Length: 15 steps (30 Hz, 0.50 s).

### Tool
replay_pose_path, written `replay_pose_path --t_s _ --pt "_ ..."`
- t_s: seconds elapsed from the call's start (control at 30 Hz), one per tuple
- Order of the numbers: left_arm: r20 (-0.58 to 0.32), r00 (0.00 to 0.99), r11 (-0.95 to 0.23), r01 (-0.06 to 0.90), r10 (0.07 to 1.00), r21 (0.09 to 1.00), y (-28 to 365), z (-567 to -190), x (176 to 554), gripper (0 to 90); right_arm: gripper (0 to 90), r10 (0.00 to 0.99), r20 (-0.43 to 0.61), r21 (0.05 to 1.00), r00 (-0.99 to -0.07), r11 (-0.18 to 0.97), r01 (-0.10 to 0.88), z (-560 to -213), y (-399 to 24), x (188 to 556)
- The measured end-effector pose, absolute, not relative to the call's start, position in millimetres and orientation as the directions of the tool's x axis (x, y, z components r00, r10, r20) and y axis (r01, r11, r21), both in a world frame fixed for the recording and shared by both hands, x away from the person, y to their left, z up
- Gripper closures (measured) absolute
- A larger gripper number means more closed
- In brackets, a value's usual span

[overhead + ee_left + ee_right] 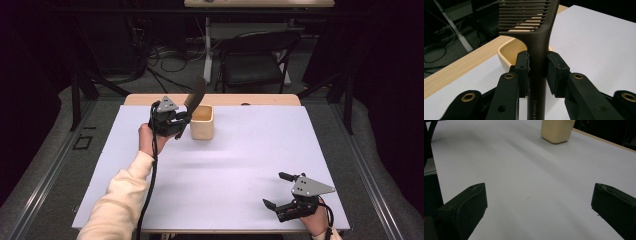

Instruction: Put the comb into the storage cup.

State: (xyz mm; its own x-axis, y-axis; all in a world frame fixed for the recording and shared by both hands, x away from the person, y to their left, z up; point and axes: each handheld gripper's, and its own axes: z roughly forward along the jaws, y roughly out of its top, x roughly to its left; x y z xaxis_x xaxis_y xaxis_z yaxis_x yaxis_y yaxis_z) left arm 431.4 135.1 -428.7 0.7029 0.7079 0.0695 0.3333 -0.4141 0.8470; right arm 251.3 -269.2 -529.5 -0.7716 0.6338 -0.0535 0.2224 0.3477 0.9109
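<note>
Dark brown comb clamped by its handle in left tool, jaws closed on handle from both sides, pads pressing it. Comb stands nearly upright, tilted a bit, teeth end up; in the left gripper view the teeth run out past the top edge, pale lettering on the handle below the pads. Comb sits just beside and partly over the near-left rim of a light wooden cup, not inside it as far as I can tell. Cup is squarish with rounded corners, open top, standing on white surface close to the far edge, a little left of centre. Bare wood strip shows along the far edge. Left hand and cream sleeve come up from the near-left corner, black cable trailing along the forearm. Right tool rests low near the near-right corner, jaws spread wide, nothing between them; well apart from cup. Right gripper view: cup far off near the far edge.
</note>
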Motion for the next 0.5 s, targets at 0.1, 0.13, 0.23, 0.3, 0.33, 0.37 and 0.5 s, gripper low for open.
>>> replay_pose_path --t_s 0.1,0.13,0.23,0.3,0.33,0.37,0.5 --pt "0.070 0.700 -0.412 0.334 0.711 0.848 135.0 -428.1 434.0 72.4 0.0 0.633 -0.053 0.911 -0.772 0.348 0.222 -529.4 -269.4 251.1" --pt "0.067 0.698 -0.409 0.336 0.713 0.848 134.6 -428.0 434.9 72.4 0.0 0.633 -0.053 0.911 -0.773 0.348 0.223 -529.4 -269.4 251.1" --pt "0.069 0.697 -0.411 0.337 0.714 0.847 133.8 -427.5 436.9 72.4 0.0 0.633 -0.052 0.911 -0.773 0.347 0.223 -529.3 -269.3 251.0" --pt "0.069 0.696 -0.411 0.338 0.715 0.846 133.2 -427.0 438.2 72.4 0.0 0.633 -0.054 0.911 -0.772 0.348 0.222 -529.3 -269.2 251.0" --pt "0.071 0.695 -0.411 0.336 0.715 0.848 132.9 -426.9 438.8 72.4 0.0 0.633 -0.053 0.911 -0.772 0.348 0.223 -529.3 -269.2 250.9" --pt "0.069 0.693 -0.408 0.337 0.717 0.849 132.2 -426.8 439.3 72.4 0.0 0.632 -0.053 0.911 -0.773 0.347 0.222 -529.3 -269.4 251.0" --pt "0.069 0.690 -0.405 0.338 0.720 0.849 132.2 -426.3 442.4 72.4 0.0 0.632 -0.052 0.911 -0.773 0.348 0.222 -529.3 -269.4 251.0"
